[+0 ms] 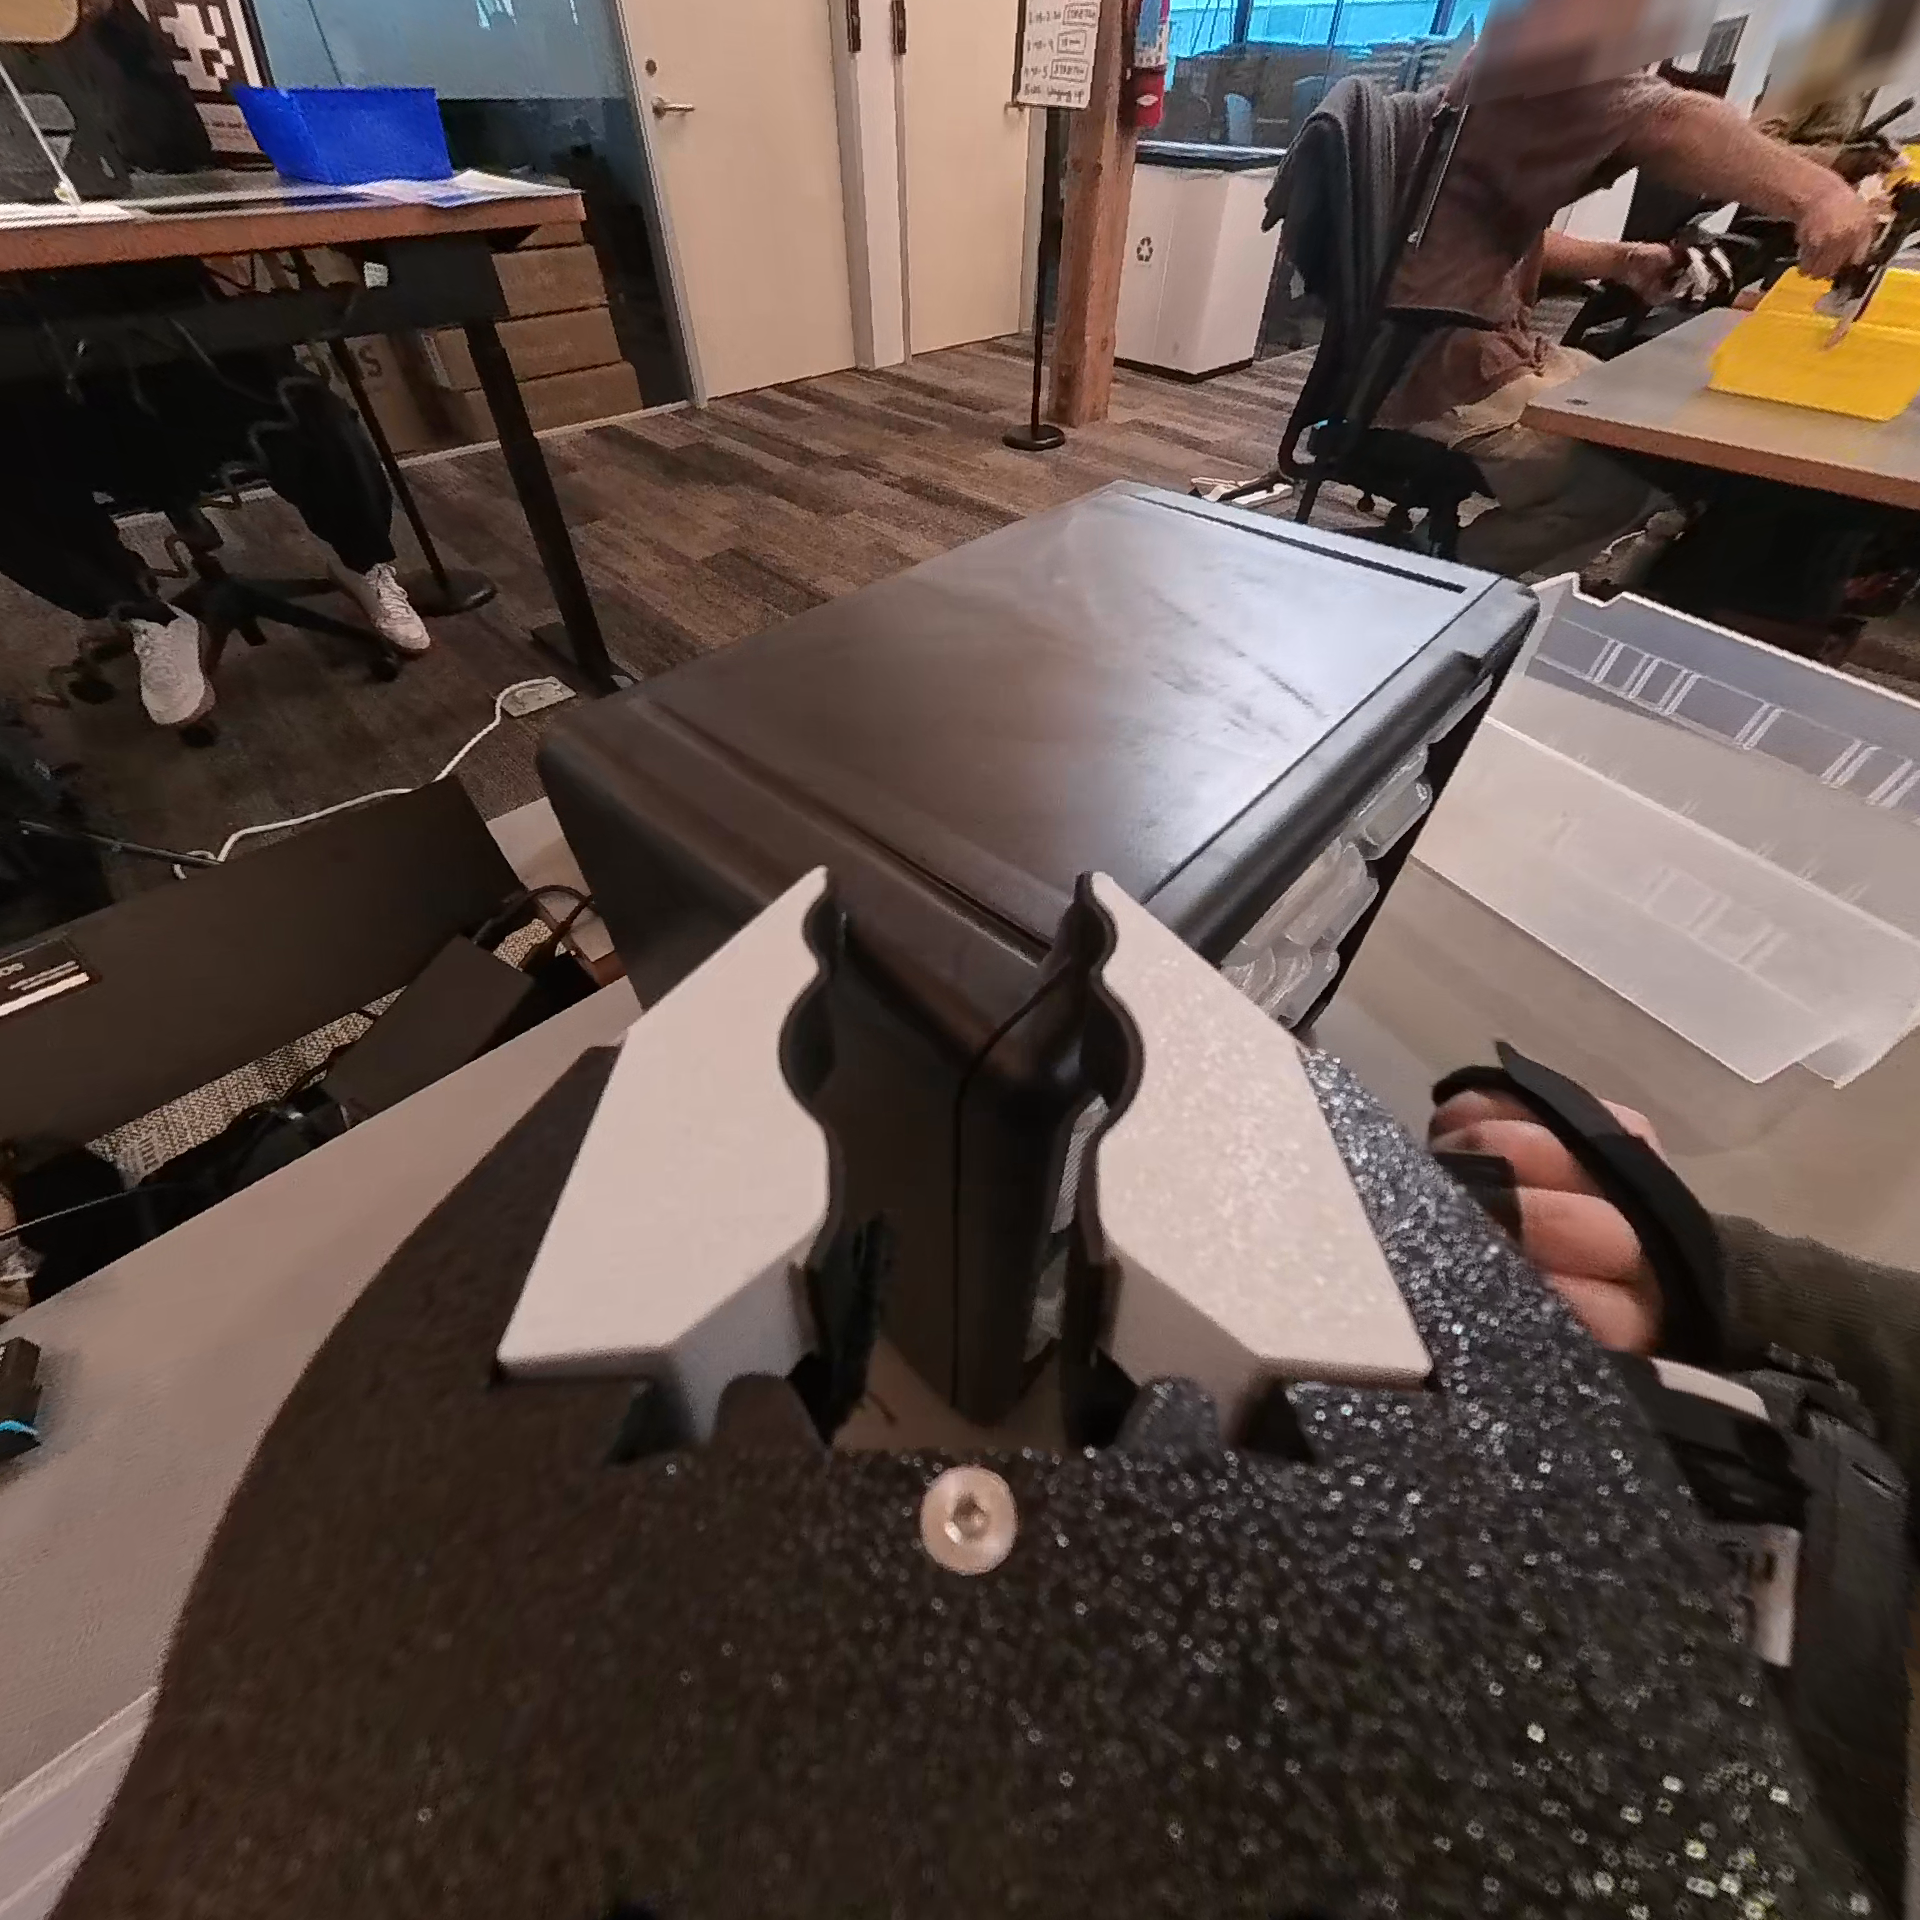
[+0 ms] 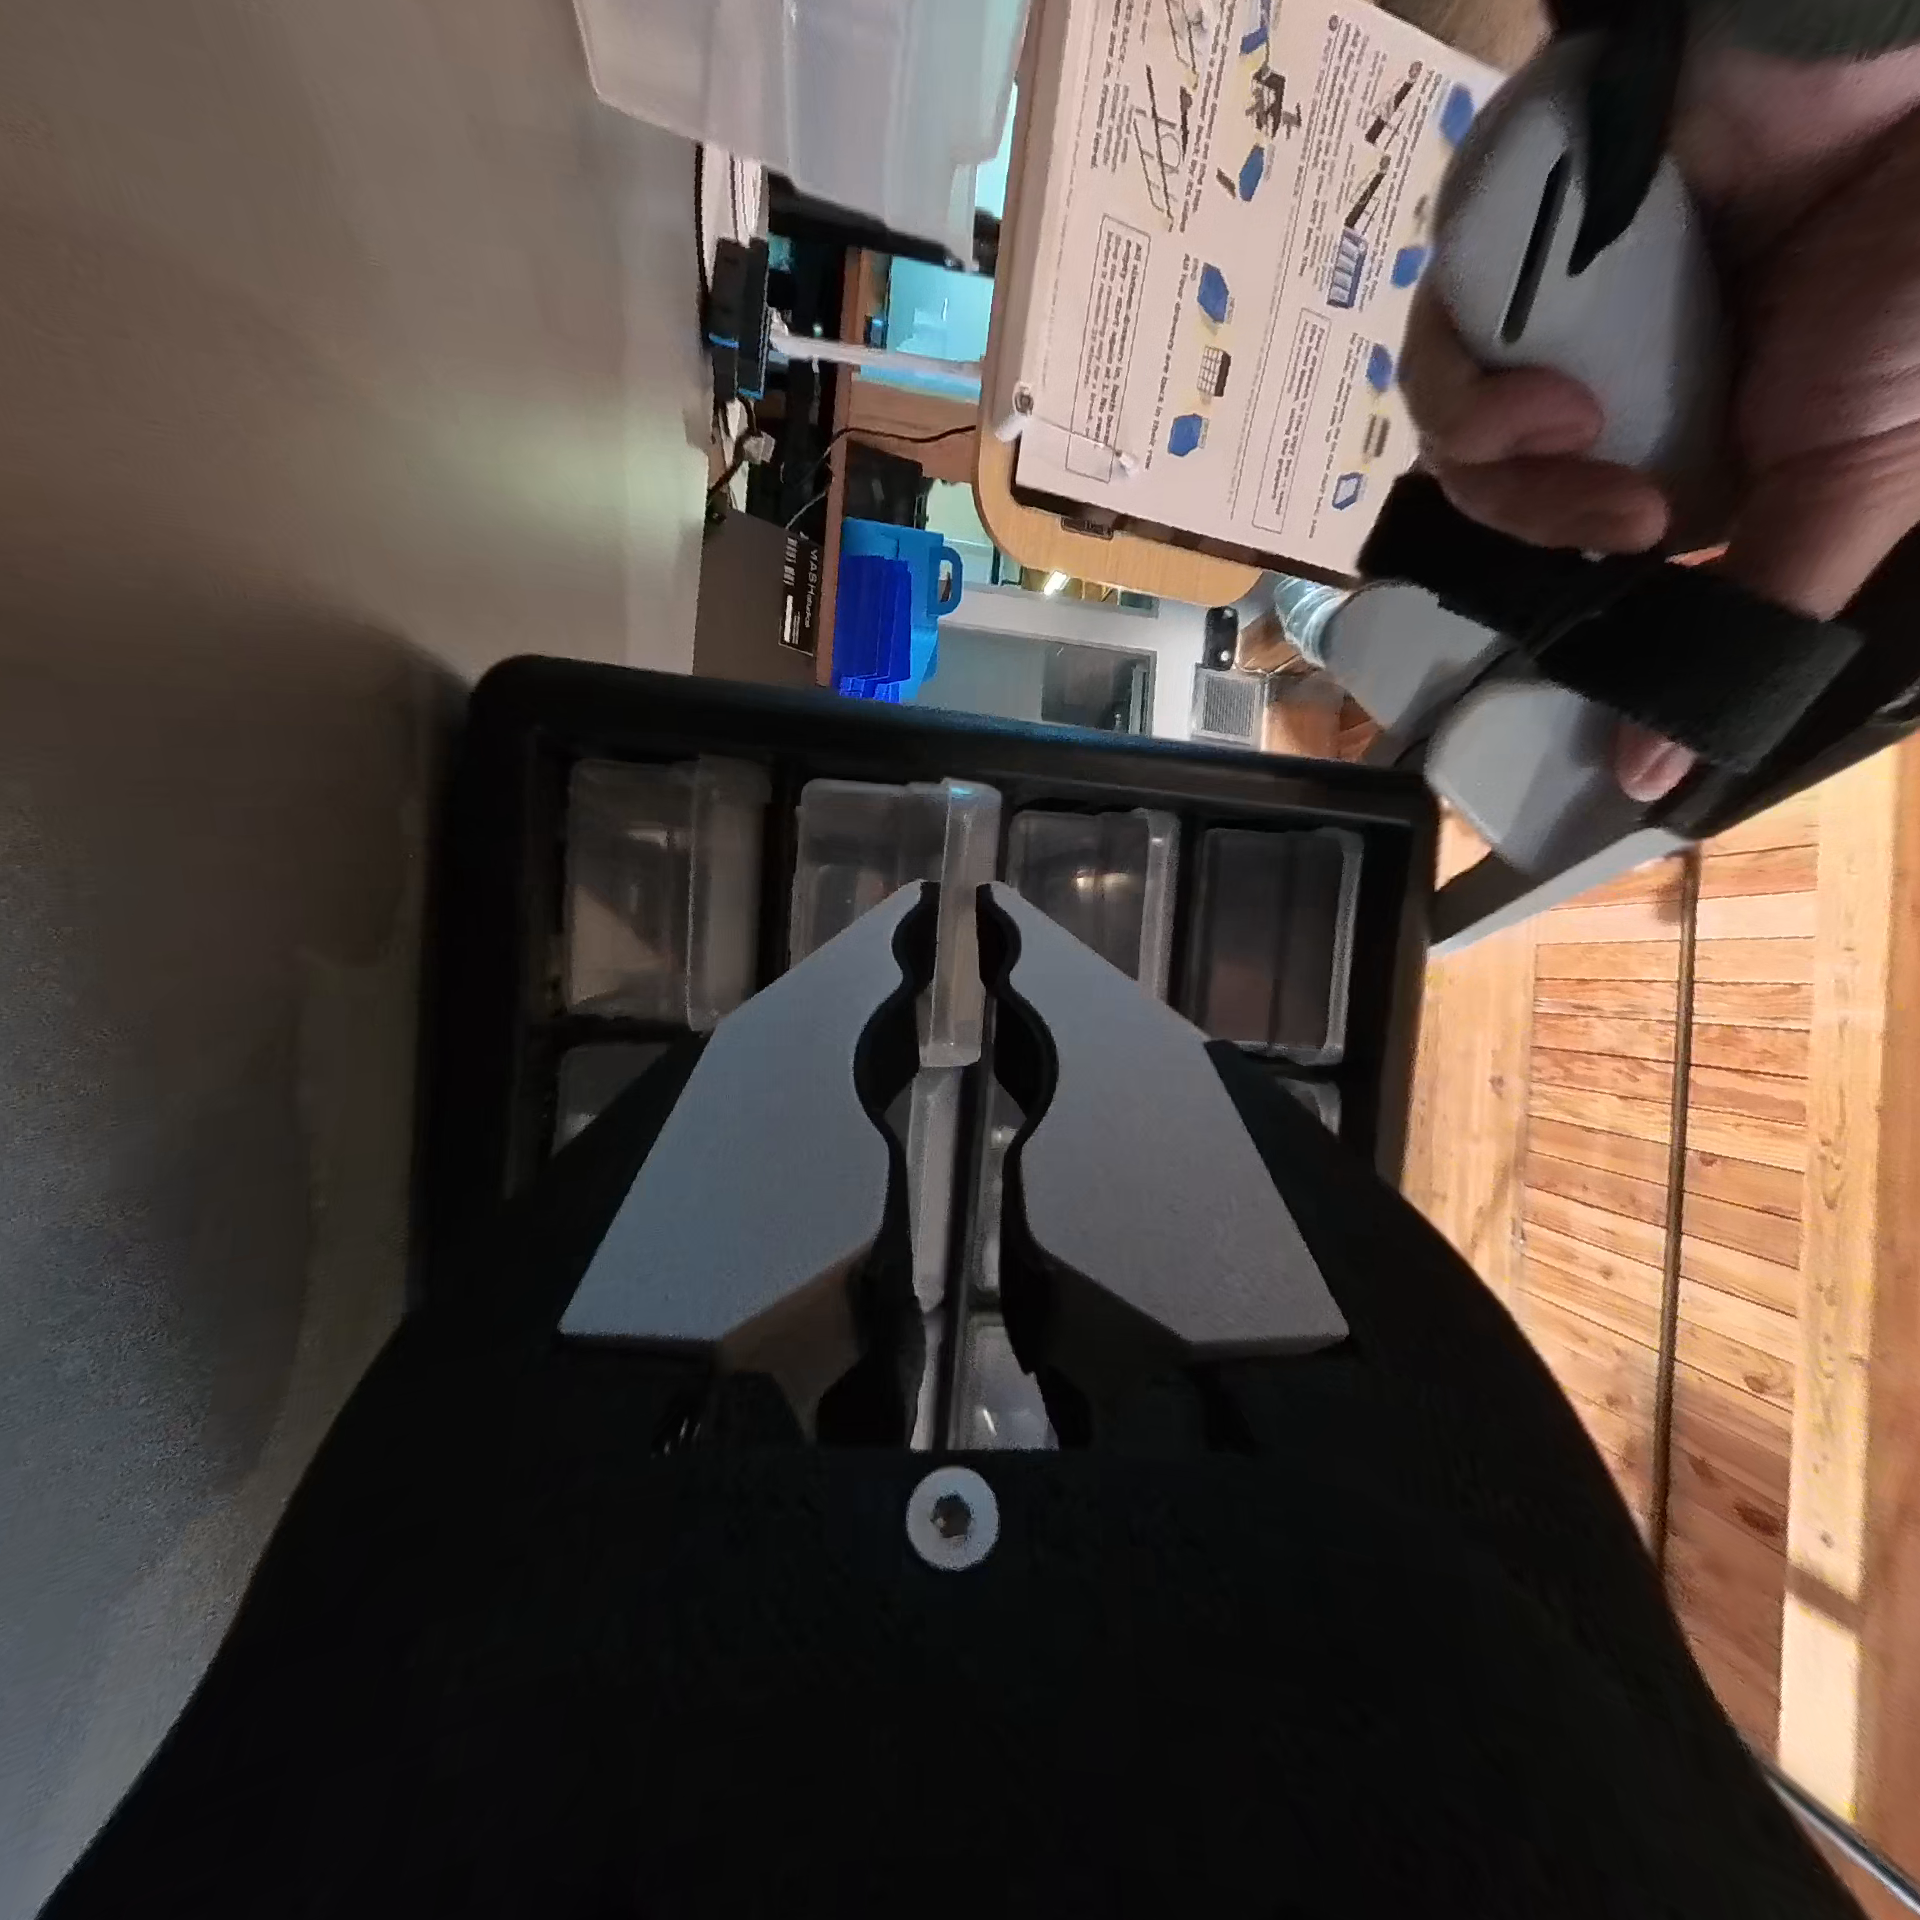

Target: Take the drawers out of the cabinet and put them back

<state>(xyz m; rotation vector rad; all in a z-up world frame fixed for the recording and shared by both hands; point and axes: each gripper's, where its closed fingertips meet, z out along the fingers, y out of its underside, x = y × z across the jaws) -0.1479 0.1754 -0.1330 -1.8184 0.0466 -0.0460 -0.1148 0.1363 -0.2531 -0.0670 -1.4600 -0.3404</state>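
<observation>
Now my right claw point(image 2: 951, 914) is pinched on the clear tab of a drawer point(image 2: 883, 873) in the cabinet's point(image 2: 935, 717) top row, second slot from the view's left, the drawer front just ahead of the tips. I judge a straight pull along the slot is best, with no twisting. My left claw point(image 1: 956, 935) clamps the cabinet's near corner edge to brace it. Neighbouring drawers sit close on both sides of the right claw. Beyond the left claw, to its right, a clear bin point(image 1: 1683, 810) rests on the table point(image 1: 208, 1351), well clear.
</observation>
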